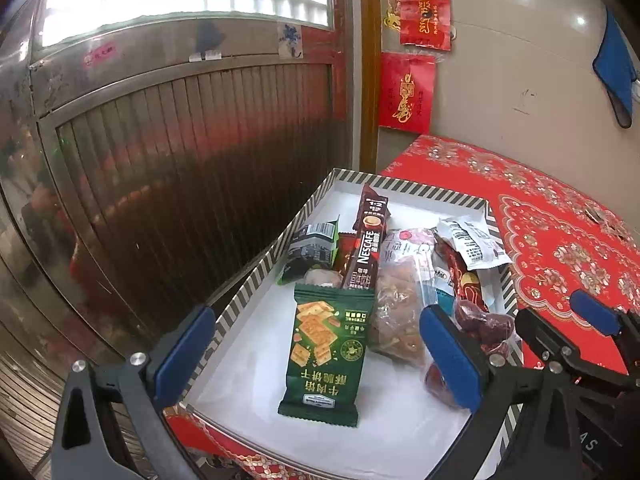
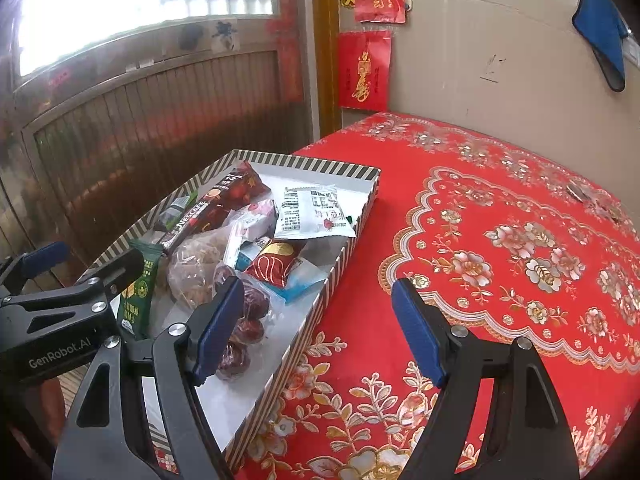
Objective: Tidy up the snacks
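Observation:
A shallow white box with a striped rim (image 1: 260,276) (image 2: 320,300) sits at the left edge of the red table and holds several snacks. A green cracker packet (image 1: 326,356) (image 2: 138,292) lies nearest, with a brown Nescafe stick (image 1: 366,252) (image 2: 192,220), a clear bag of brown pieces (image 1: 400,312) (image 2: 196,268), red dates (image 1: 488,326) (image 2: 248,320) and a white packet (image 1: 472,244) (image 2: 312,214) beyond it. My left gripper (image 1: 320,354) hangs open above the box, straddling the green packet without touching it. My right gripper (image 2: 320,328) is open over the box's right rim, holding nothing.
A red flowered tablecloth (image 2: 500,260) covers the table to the right of the box. A metal slatted door (image 1: 180,152) stands close on the left. Red paper decorations (image 1: 406,90) and a blue cloth (image 1: 616,68) hang on the beige wall behind.

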`<action>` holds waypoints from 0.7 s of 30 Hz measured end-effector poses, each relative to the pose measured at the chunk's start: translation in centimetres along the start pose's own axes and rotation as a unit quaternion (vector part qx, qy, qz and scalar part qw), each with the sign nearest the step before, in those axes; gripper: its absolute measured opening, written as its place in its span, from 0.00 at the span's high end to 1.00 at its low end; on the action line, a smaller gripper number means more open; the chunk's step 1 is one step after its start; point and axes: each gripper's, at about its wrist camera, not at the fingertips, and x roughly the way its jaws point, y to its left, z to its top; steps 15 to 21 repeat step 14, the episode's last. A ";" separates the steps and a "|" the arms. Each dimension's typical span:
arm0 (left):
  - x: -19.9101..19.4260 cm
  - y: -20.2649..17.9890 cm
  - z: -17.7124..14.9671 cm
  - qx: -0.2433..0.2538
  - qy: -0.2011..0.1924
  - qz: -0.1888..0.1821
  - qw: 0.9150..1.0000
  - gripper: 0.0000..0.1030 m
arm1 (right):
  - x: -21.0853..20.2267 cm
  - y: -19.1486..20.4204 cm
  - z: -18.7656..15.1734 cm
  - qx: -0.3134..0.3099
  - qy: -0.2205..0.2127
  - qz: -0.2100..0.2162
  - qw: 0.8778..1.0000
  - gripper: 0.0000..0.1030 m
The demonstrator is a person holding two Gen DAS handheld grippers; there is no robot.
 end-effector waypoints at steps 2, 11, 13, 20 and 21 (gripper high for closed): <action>-0.1 0.0 -0.1 0.000 -0.001 0.002 1.000 0.00 | 0.0 0.1 0.0 0.000 0.000 0.000 1.000 0.25; 0.0 -0.1 -0.1 0.001 -0.003 0.003 1.000 0.00 | -0.1 0.2 -0.1 0.000 0.000 -0.001 1.000 0.25; 0.0 -0.2 0.0 0.000 -0.002 0.002 1.000 0.00 | 0.0 0.2 0.0 0.001 0.001 -0.001 1.000 0.25; -0.1 -0.3 0.0 0.001 -0.002 0.001 1.000 0.00 | 0.0 0.2 0.0 0.001 0.000 -0.001 1.000 0.25; -0.1 -0.3 0.0 0.001 -0.002 0.001 1.000 0.00 | 0.0 0.2 0.0 0.001 0.000 -0.001 1.000 0.25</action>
